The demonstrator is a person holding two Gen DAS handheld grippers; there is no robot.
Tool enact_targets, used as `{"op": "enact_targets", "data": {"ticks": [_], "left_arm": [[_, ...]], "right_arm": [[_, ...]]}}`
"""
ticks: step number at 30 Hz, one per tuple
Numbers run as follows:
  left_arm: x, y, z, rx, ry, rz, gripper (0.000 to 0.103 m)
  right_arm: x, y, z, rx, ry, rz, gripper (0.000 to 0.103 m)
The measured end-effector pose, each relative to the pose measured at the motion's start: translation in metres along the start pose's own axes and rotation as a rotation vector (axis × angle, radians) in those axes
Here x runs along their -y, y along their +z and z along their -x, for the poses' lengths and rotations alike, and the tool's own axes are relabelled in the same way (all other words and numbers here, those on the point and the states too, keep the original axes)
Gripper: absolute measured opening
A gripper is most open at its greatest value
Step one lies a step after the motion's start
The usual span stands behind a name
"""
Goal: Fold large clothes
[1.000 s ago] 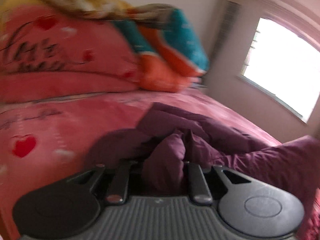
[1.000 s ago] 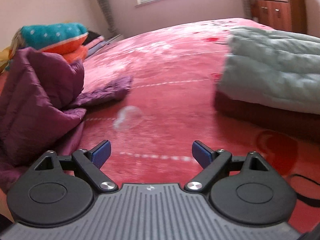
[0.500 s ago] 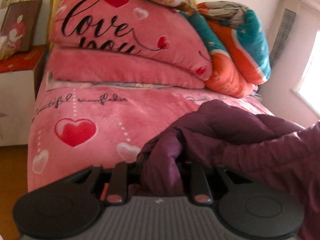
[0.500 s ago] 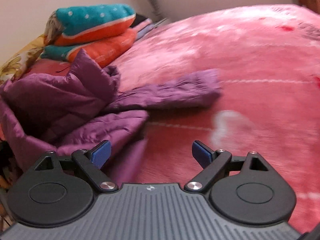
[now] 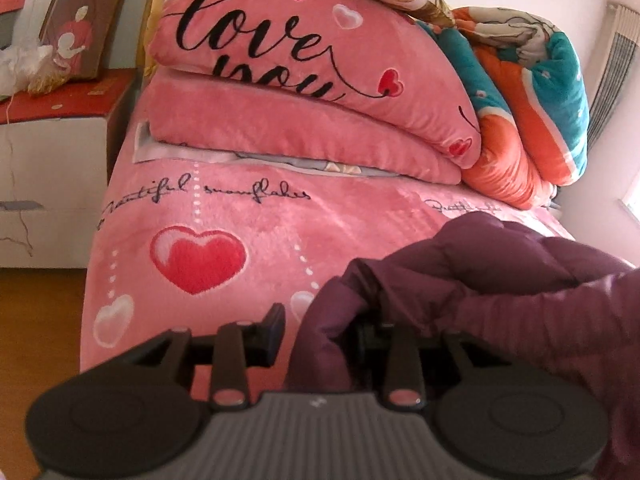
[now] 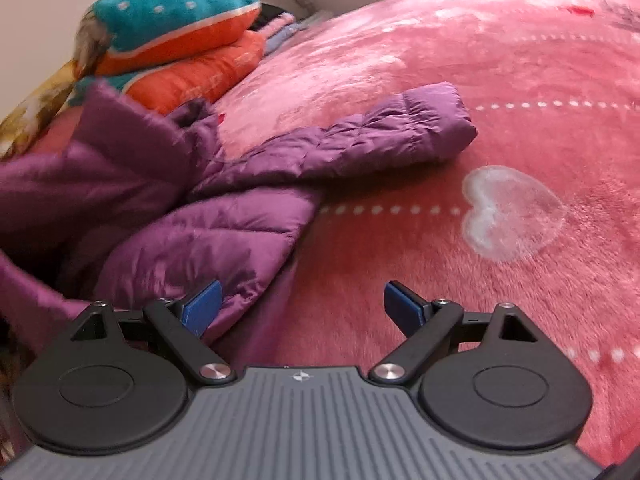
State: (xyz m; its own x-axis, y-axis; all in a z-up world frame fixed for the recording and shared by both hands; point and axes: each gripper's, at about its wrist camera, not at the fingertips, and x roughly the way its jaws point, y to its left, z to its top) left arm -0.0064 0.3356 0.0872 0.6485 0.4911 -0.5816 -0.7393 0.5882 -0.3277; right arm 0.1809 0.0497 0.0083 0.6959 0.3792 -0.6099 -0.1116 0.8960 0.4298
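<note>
Hovering right gripper (image 6: 302,306) agape, level over purple jacket (image 6: 208,240) hem.

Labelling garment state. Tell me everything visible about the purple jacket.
The jacket is a purple quilted puffer with a slightly shiny shell, crumpled and unfolded on the pink bed. One sleeve lies stretched out flat toward the bed's middle; the body is bunched up at the near edge. A bunch of its fabric sits in the left claw, against its right finger; a gap shows at the other finger. The right claw is open, one pad over the hem.
</note>
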Motion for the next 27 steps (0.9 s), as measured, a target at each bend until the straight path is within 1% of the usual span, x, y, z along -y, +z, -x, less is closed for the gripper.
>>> {"op": "enact_targets", "data": {"ticks": [1,4,6,8,9,12,14,16,18,19,21,24,27], "left_arm": [[0.000,0.000,0.000,0.001,0.002,-0.001,0.033],[-0.003,0.000,-0.002,-0.004,0.003,0.011,0.033],[-0.006,0.001,-0.003,-0.010,0.006,0.022,0.033],[-0.006,0.001,-0.004,-0.010,0.011,0.024,0.033],[-0.006,0.000,-0.004,-0.009,0.012,0.023,0.033],[-0.005,0.000,-0.003,-0.008,0.014,0.021,0.033],[-0.003,0.000,-0.002,-0.002,0.018,0.009,0.033],[-0.002,0.000,0.000,0.007,0.019,-0.001,0.033],[-0.001,0.000,0.004,0.019,0.014,-0.009,0.033],[0.000,0.001,0.006,0.028,0.015,-0.021,0.033],[0.003,0.003,0.014,0.053,0.015,-0.052,0.033],[0.009,0.004,0.026,0.087,0.004,-0.080,0.033],[0.012,0.006,0.042,0.122,-0.012,-0.100,0.033]], "right_arm": [[-0.002,-0.005,0.002,-0.007,0.018,0.006,0.103],[-0.005,-0.018,0.003,-0.044,0.121,-0.015,0.103],[-0.011,-0.027,0.005,-0.055,0.155,0.019,0.103],[-0.017,-0.035,0.012,-0.079,0.209,0.055,0.103],[-0.019,-0.039,0.014,-0.081,0.220,0.070,0.103],[-0.026,-0.040,0.004,-0.127,0.257,0.126,0.103],[-0.035,-0.040,-0.003,-0.134,0.262,0.183,0.103],[-0.036,-0.036,-0.012,-0.140,0.267,0.157,0.103],[-0.035,-0.029,-0.021,-0.169,0.258,0.114,0.103],[-0.039,-0.026,-0.024,-0.177,0.251,0.126,0.103],[-0.048,-0.028,-0.014,-0.174,0.251,0.177,0.103],[-0.050,-0.030,-0.001,-0.169,0.239,0.176,0.103],[-0.048,-0.028,0.018,-0.127,0.192,0.207,0.103]]}}
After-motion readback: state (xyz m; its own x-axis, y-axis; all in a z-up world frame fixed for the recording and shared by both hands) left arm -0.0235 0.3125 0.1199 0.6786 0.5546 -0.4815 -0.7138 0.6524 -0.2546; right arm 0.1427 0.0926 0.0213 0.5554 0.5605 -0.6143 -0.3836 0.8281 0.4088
